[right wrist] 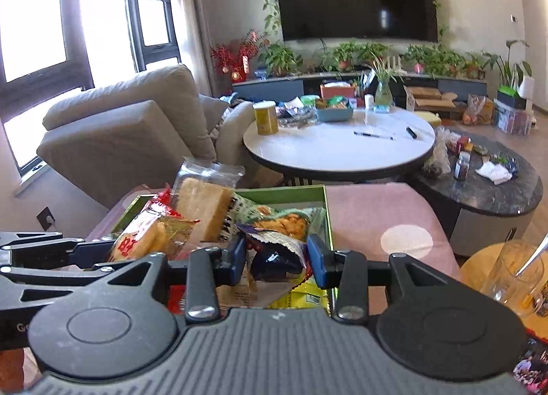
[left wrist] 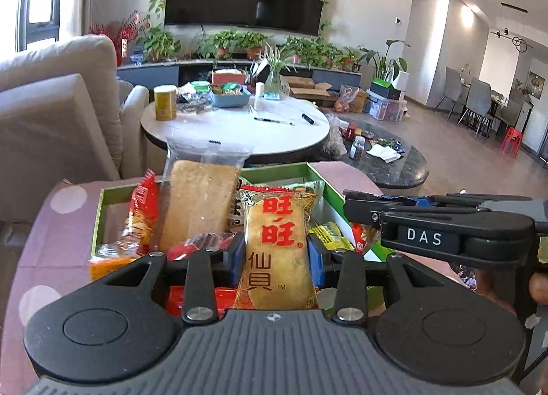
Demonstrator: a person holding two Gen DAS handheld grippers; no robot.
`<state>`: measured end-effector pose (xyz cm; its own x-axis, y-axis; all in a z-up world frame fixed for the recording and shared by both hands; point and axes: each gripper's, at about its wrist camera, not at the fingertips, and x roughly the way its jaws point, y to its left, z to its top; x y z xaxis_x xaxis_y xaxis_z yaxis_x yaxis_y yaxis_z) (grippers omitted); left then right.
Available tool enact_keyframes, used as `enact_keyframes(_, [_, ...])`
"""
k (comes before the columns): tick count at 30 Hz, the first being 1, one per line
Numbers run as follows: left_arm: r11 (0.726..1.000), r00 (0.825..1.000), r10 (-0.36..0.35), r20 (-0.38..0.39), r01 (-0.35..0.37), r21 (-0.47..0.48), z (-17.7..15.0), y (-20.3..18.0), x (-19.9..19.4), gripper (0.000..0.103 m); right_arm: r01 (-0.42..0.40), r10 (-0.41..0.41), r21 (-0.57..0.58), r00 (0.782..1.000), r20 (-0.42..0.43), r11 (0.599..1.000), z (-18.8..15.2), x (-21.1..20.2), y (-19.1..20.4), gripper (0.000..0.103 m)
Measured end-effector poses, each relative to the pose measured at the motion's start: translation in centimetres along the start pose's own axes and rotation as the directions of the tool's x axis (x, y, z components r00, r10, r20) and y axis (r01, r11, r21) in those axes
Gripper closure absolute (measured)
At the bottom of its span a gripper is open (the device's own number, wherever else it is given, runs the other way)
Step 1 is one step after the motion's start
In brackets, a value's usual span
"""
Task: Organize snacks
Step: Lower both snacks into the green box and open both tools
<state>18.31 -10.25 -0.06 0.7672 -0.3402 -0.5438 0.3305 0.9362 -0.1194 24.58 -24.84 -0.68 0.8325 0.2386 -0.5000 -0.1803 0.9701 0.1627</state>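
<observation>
My left gripper [left wrist: 276, 258] is shut on a yellow rice cracker packet [left wrist: 277, 244] with red characters, held upright above the green snack box [left wrist: 97, 220]. The same packet [right wrist: 137, 241] shows at the left of the right wrist view. A dark blue snack packet [right wrist: 274, 254] fills the gap between the blue pads of my right gripper [right wrist: 276, 258], which is shut on it over the box [right wrist: 284, 191]. In the left wrist view the right gripper [left wrist: 346, 203] reaches in from the right. A clear-wrapped toast packet [left wrist: 198, 203] stands in the box among several other packets.
The box rests on a pink dotted cloth [left wrist: 51, 241]. Beyond it stand a round white table [left wrist: 239, 131] with a yellow can [left wrist: 165, 102], a dark low table [right wrist: 479, 189] and a beige sofa [right wrist: 137, 121]. A drinking glass [right wrist: 513, 271] is at the right.
</observation>
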Motion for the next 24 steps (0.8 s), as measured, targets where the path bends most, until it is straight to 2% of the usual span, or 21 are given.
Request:
enact_keyframes(9, [0.999,0.999,0.007,-0.032,-0.007,-0.031,-0.4,0.3,2.6,0.068,-0.021,0.022,0.039,0.999,-0.039,0.999,-0.4,1.9,-1.0,0.02])
enact_keyframes(13, [0.996,0.998,0.041,-0.047,-0.045,-0.075,-1.1,0.9,3.6,0.062,-0.055,0.058,0.052,0.996,-0.067,0.997,-0.7,2.5,-1.1,0.02])
enact_keyframes(17, [0.996,0.998,0.04,-0.043,-0.043,-0.08,-1.6,1.4,3.5,0.061,-0.033,0.036,0.049,0.997,-0.062,0.998,-1.3,2.5,-1.1,0.018])
enact_keyframes(19, [0.997,0.999,0.036,-0.04,-0.039,-0.072,-1.6,1.1,2.9,0.057,-0.039,0.043,0.067,0.997,-0.058,0.997,-1.3,2.2,-1.3,0.018])
enact_keyframes(22, [0.998,0.999,0.028,-0.023,-0.029,-0.054,-1.7,0.8,1.9,0.046,-0.037,0.041,0.078,0.998,-0.049,0.996,-1.2,1.8,-1.4,0.018])
enact_keyframes(24, [0.998,0.999,0.044,-0.009,-0.045,-0.042,-1.8,0.5,1.0,0.035,-0.032,0.035,0.077,0.999,-0.038,0.997,-1.2,1.4,-1.4,0.018])
